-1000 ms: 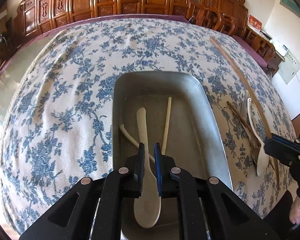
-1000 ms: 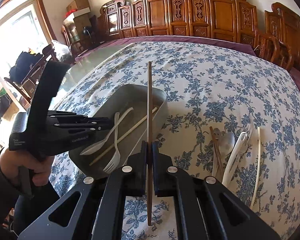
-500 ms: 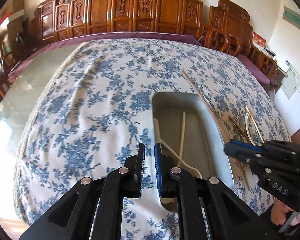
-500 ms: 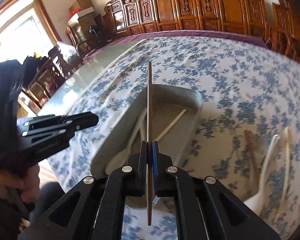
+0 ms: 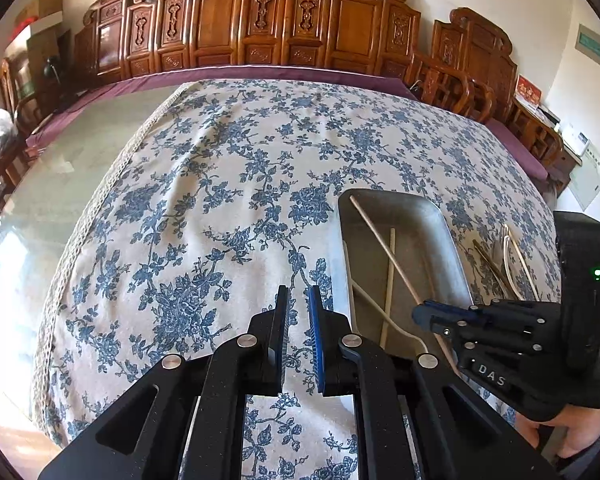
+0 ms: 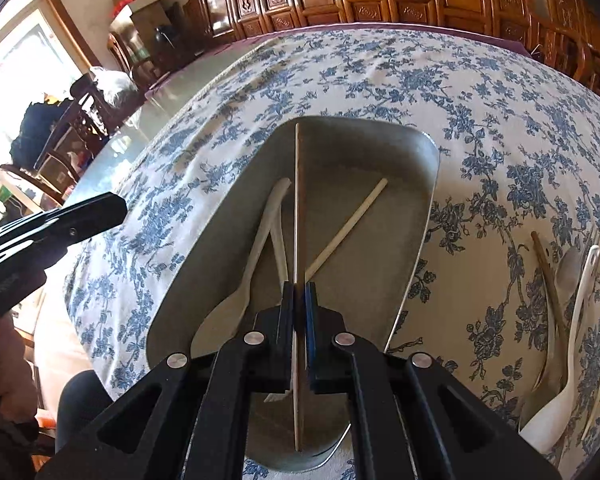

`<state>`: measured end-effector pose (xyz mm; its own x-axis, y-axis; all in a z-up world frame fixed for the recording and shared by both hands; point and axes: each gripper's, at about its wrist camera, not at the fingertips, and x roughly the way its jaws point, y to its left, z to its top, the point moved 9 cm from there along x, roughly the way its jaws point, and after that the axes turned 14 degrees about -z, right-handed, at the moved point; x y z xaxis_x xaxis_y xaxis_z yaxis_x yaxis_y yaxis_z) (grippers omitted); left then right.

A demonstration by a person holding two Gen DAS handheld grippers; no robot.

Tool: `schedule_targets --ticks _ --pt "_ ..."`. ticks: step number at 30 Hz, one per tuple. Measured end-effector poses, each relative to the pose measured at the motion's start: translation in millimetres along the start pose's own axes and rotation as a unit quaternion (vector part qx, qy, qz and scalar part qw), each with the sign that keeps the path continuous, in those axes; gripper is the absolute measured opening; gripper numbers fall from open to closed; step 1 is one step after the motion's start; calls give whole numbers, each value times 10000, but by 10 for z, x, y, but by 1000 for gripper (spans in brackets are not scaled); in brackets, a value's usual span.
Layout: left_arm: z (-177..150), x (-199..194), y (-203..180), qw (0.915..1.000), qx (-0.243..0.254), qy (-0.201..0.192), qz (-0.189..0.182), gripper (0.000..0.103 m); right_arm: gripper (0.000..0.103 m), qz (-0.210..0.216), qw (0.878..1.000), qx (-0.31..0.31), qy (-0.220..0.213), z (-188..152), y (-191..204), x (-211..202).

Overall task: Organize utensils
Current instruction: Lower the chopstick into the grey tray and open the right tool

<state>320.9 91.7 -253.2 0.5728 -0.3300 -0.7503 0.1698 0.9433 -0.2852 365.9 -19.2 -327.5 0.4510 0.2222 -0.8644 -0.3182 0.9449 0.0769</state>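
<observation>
Floral tablecloth (image 5: 228,184) covers table; tray (image 6: 416,216), utensils (image 6: 572,304) atop.

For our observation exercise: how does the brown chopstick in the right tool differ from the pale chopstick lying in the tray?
The brown chopstick is dark and clamped in the right tool, above the tray. The pale chopstick is cream-coloured, lies loose on the tray floor, and runs diagonally. Both are slim, straight sticks.

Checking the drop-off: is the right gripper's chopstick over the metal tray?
Yes: the right gripper holds the chopstick above the metal tray.
</observation>
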Motion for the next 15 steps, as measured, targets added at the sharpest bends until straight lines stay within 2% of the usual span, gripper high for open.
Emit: schedule_targets --ticks 8,9,11,15 --pt "-6 26 -85 10000 33 4 -39 10 10 179 9986 -135 -472 86 -76 -300" --pt "-5 27 -121 10000 47 -3 -53 11 10 173 9984 -98 -523 84 -131 -363" --pt "-5 30 -174 9999 77 -25 -74 20 10 182 9980 -20 -598 70 -245 -476" --pt "-8 63 -350 9997 158 -34 -167 23 10 -59 9971 66 -757 -19 -620 -702"
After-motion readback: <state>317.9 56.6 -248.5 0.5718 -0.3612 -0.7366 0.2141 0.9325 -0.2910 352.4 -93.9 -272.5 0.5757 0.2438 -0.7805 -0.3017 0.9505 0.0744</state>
